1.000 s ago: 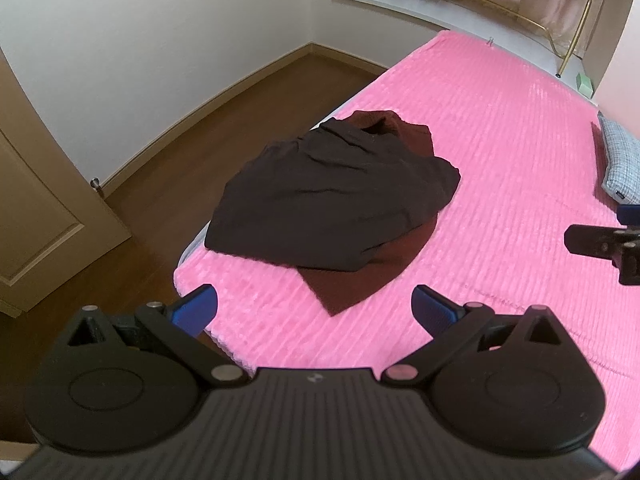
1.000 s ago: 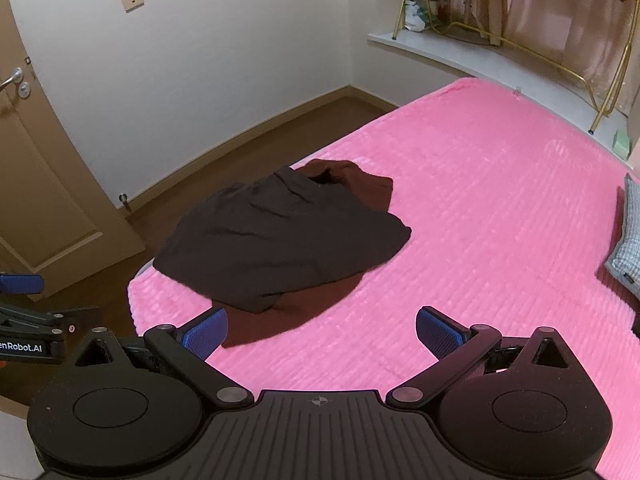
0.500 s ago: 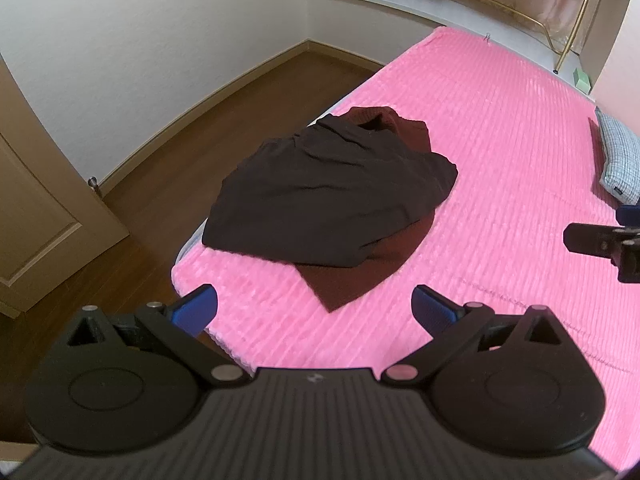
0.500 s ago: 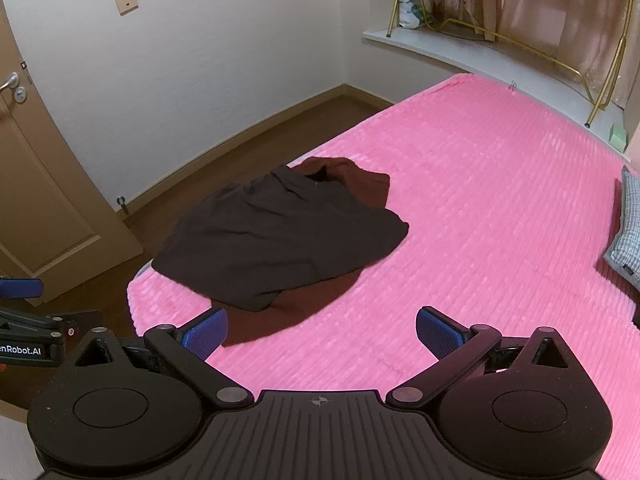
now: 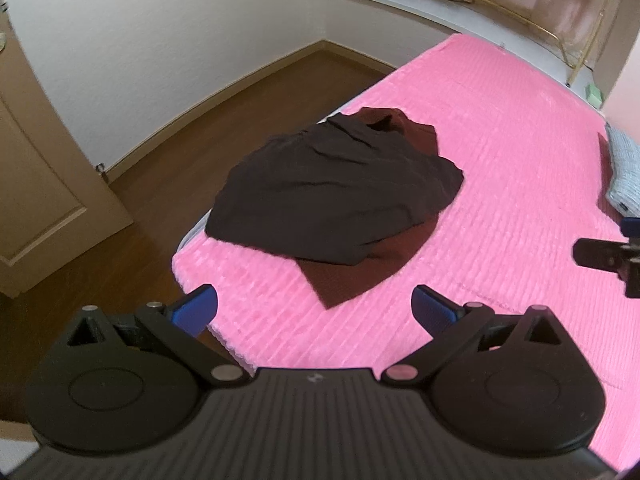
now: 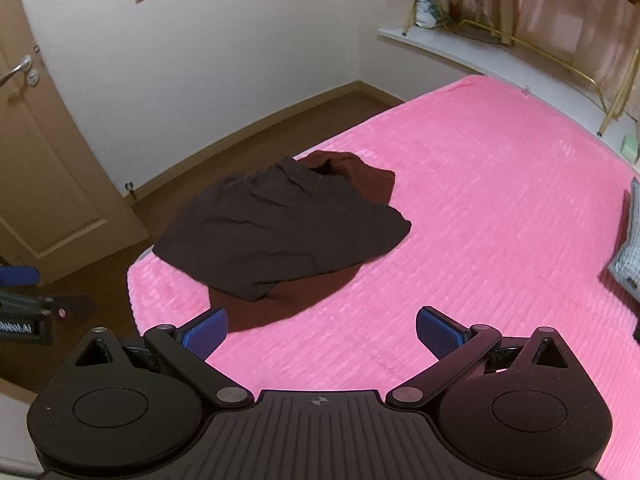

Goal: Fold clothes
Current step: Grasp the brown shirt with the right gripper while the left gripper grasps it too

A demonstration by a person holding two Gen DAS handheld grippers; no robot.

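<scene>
A crumpled dark brown garment (image 5: 332,200) lies on top of a maroon garment (image 5: 352,276) near the corner of a bed with a pink ribbed cover (image 5: 500,140). Both also show in the right wrist view: the brown one (image 6: 276,232) and the maroon one (image 6: 292,300). My left gripper (image 5: 314,308) is open and empty, held above the bed's near edge, short of the clothes. My right gripper (image 6: 322,330) is open and empty, also short of the clothes. Each gripper shows at the edge of the other's view.
Brown wooden floor (image 5: 168,152) lies left of the bed, with a white wall and a wooden door (image 6: 48,168) beyond. A grey checked pillow (image 5: 624,168) lies at the bed's right. A window ledge with gold rack legs (image 6: 500,56) runs along the back.
Both grippers have drifted slightly and tilted; the clothes sit a little further right in the left wrist view. The clothes have not moved on the bed. Both grippers stay open.
</scene>
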